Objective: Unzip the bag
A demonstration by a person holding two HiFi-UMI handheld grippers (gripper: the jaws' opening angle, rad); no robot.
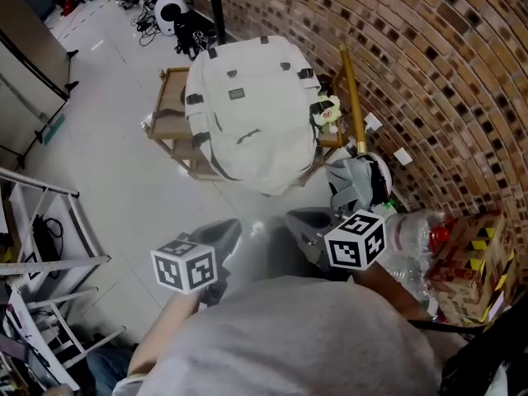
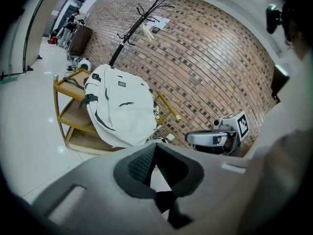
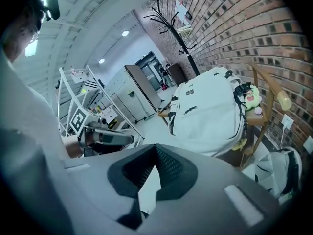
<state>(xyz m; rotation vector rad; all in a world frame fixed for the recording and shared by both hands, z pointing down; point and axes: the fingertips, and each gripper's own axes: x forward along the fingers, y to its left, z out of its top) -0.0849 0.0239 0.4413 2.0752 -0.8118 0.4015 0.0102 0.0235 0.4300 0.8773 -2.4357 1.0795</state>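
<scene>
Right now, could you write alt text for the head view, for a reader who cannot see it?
A white backpack rests on a wooden trolley beside a brick wall, seen from above. Nearer the camera, the left gripper and right gripper hover side by side, fingers closed and empty, short of the bag.

The bag (image 1: 247, 114) sits on the cart (image 1: 158, 110), draped over its front edge, and the toy (image 1: 327, 112) is tucked at the bag's right side. Behind the cart stands the pole (image 1: 216, 7). The wall (image 1: 412, 64) runs along the right. On the floor just right of the cart lies the helmet (image 1: 359, 180), with the bottles (image 1: 412, 238) nearer in. The rack (image 1: 49, 221) is off to the left. The left gripper (image 1: 221, 236) and the right gripper (image 1: 307, 225) are side by side before the cart, well apart from the bag.
</scene>
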